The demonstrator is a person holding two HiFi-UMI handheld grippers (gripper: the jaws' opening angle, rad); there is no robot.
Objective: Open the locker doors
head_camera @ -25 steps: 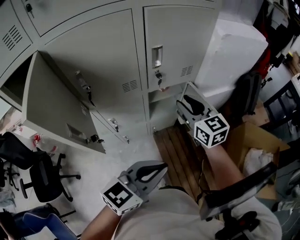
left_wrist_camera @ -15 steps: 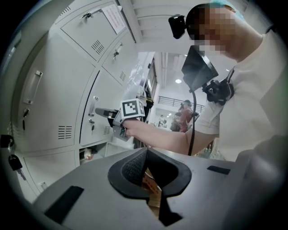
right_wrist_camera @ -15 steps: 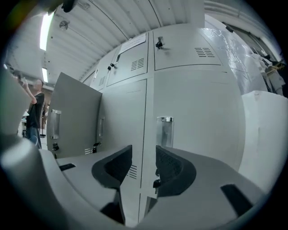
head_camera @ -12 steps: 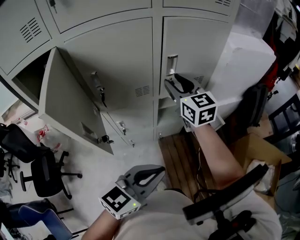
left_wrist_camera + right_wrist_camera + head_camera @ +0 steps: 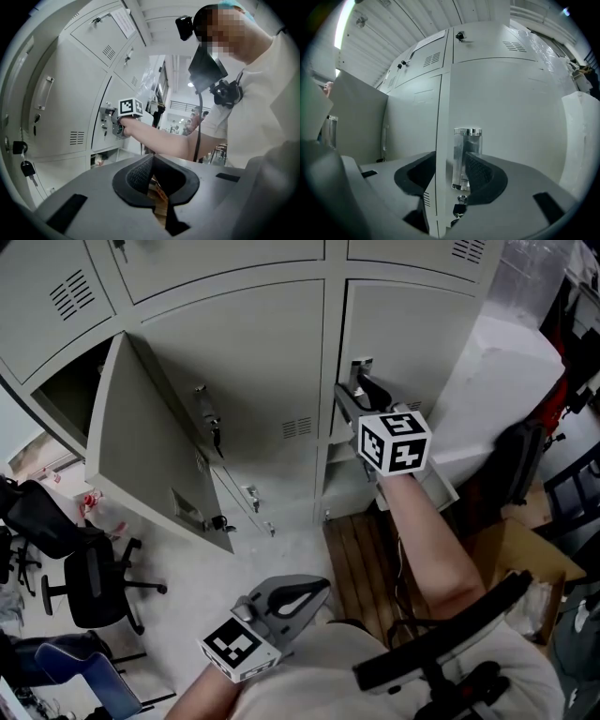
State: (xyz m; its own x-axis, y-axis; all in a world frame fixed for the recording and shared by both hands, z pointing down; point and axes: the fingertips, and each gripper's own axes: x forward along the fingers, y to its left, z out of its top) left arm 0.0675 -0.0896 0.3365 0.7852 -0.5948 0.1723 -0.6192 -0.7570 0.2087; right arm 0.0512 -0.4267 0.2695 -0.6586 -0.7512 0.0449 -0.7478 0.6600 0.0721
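Pale floor (image 5: 211,568) under lockers (image 5: 253,362), office chair (image 5: 89,585), wooden planks (image 5: 361,542).

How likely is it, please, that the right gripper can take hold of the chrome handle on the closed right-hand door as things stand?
Probably yes: the right gripper has just been opening its jaws, which stand either side of the chrome handle without gripping it; nothing else blocks the way.

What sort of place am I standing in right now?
Likely a locker or storage corner of an office or workshop: a bank of grey metal lockers, a black office chair on the floor, and a cardboard box.
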